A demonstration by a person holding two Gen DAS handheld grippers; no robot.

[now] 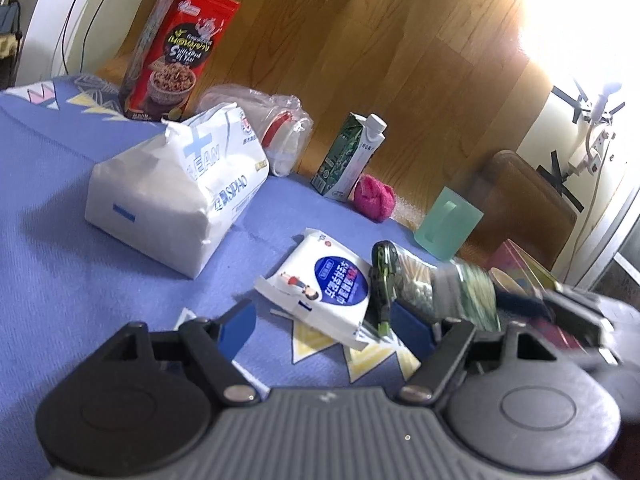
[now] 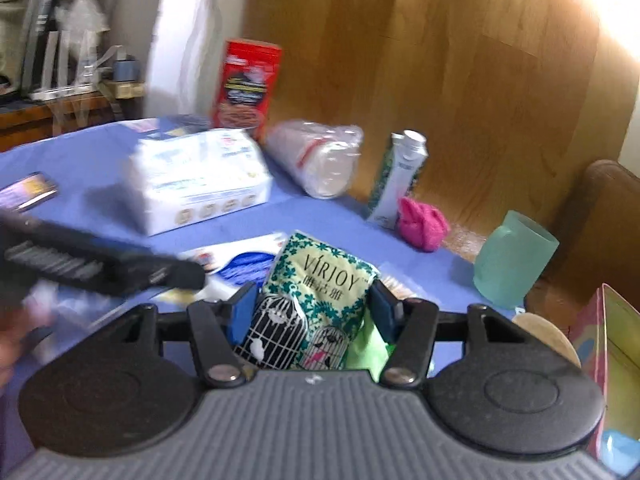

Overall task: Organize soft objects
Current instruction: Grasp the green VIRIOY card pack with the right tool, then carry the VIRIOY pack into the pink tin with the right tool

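Observation:
My right gripper [image 2: 310, 304] is shut on a green Virjoy tissue pack [image 2: 316, 296] and holds it above the blue cloth; the pack also shows blurred in the left wrist view [image 1: 416, 280]. My left gripper [image 1: 328, 324] is open and empty, just in front of a small white tissue pack with a blue oval [image 1: 324, 292], which lies flat on the cloth and also shows in the right wrist view [image 2: 244, 266]. A large white tissue pack [image 1: 176, 192] lies further left. A pink soft cloth ball [image 1: 374, 198] sits by the carton.
A red cereal box [image 1: 176, 52], a plastic-wrapped roll [image 1: 276, 128], a green-white carton [image 1: 348, 160] and a mint cup [image 1: 448, 224] stand along the far table edge. A colourful open box [image 2: 612, 360] is at the right. A phone [image 2: 28, 192] lies left.

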